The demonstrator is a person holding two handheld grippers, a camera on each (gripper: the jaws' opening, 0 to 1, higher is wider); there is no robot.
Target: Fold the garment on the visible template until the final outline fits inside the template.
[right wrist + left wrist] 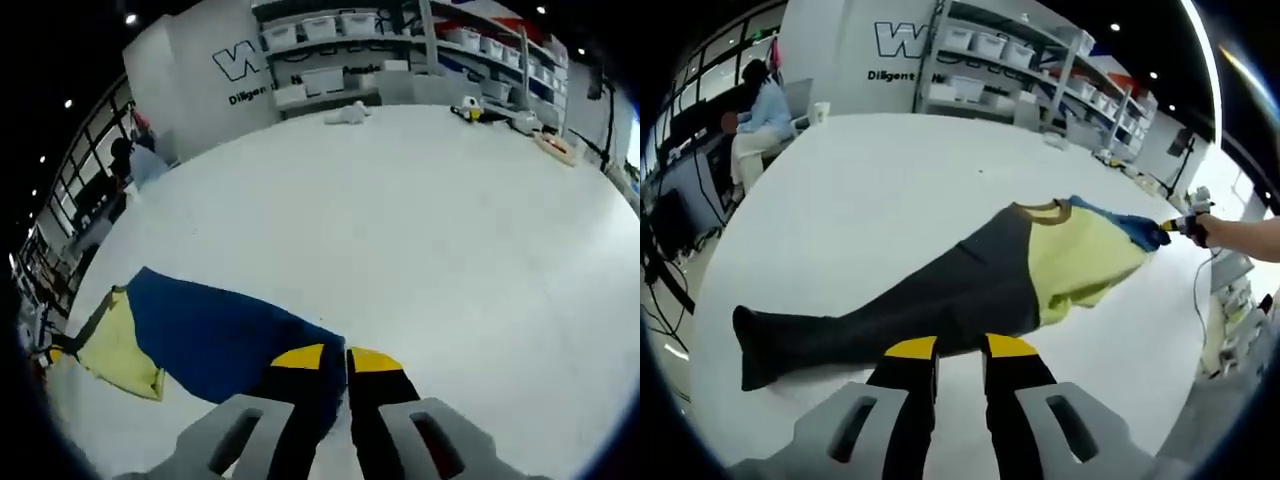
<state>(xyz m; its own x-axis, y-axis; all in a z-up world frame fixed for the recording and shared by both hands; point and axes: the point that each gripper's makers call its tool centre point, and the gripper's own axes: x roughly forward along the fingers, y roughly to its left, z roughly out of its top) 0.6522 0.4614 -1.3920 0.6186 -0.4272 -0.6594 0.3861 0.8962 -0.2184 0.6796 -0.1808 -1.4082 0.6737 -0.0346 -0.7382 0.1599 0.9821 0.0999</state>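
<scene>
The shirt (970,285) lay flat and stretched out on the white table (870,190), with the left gripper (960,350) pinched on its dark edge. At the far side the right gripper (345,358) was pinched on the blue sleeve (215,335). To fold it well, both should probably lift together, keep the cloth tight, and lay it down smooth with no bumps.

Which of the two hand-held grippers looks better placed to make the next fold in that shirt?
Probably the right hand-held gripper: its jaws look shut on the blue sleeve, ready to carry it over the yellow panel. The left hand-held gripper sits at the dark hem.
</scene>
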